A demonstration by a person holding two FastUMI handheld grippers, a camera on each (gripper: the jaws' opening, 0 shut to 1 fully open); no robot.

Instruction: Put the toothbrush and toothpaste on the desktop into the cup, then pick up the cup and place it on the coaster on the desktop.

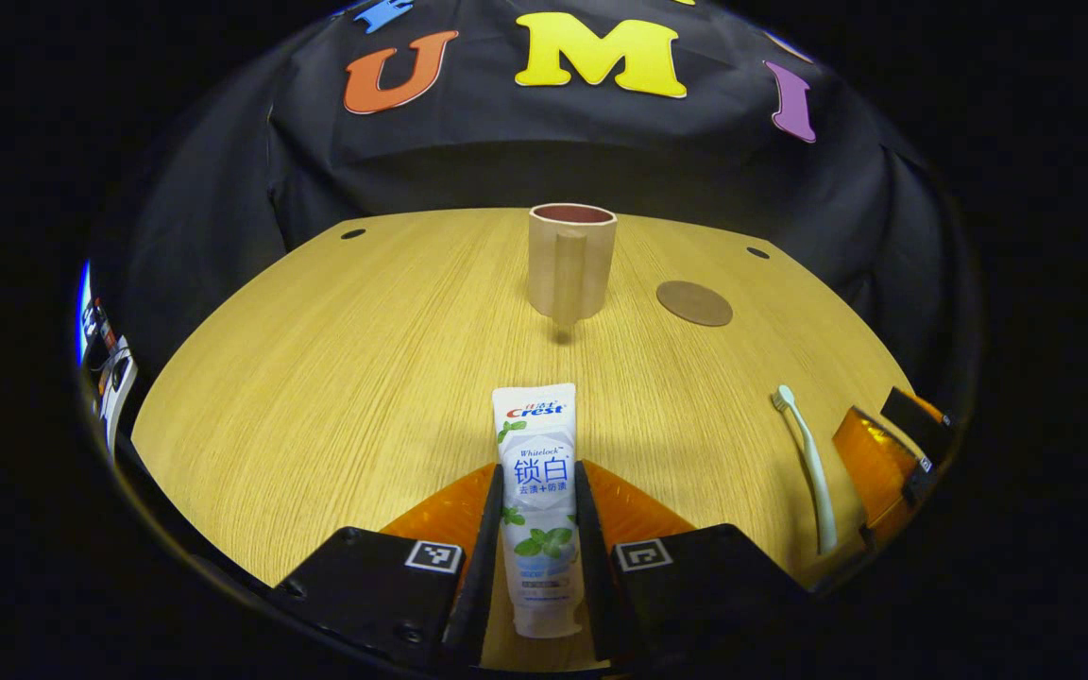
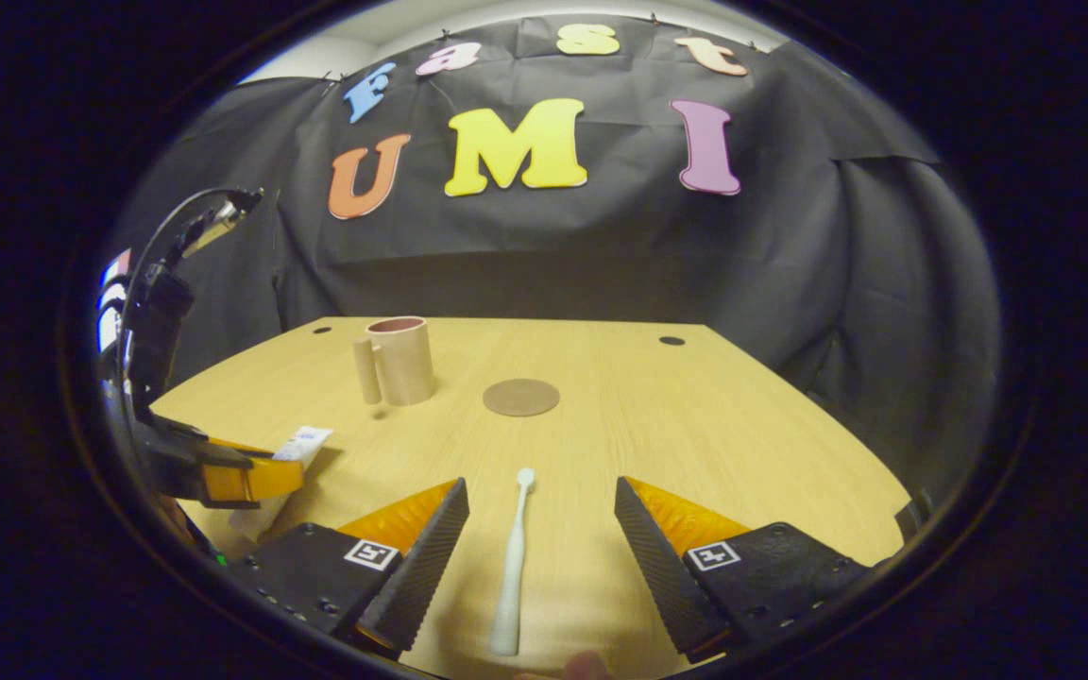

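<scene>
My left claw [image 1: 536, 529] squeezes the soft toothpaste [image 1: 537, 491] near its middle. My right claw [image 2: 540, 529] is wide open around the thin, light toothbrush [image 2: 512, 567], in front of the cup [image 2: 400, 359].

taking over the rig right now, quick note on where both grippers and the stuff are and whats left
Left gripper: shut on the toothpaste, which lies flat on the desktop.
Right gripper: open, fingers either side of the toothbrush, not touching it.
Cup: upright at the back, empty as far as its rim shows, handle toward the grippers.
Coaster: bare, just right of the cup.
Done: nothing in the cup yet.
Left: toothpaste and toothbrush into the cup, then cup onto the coaster.
</scene>
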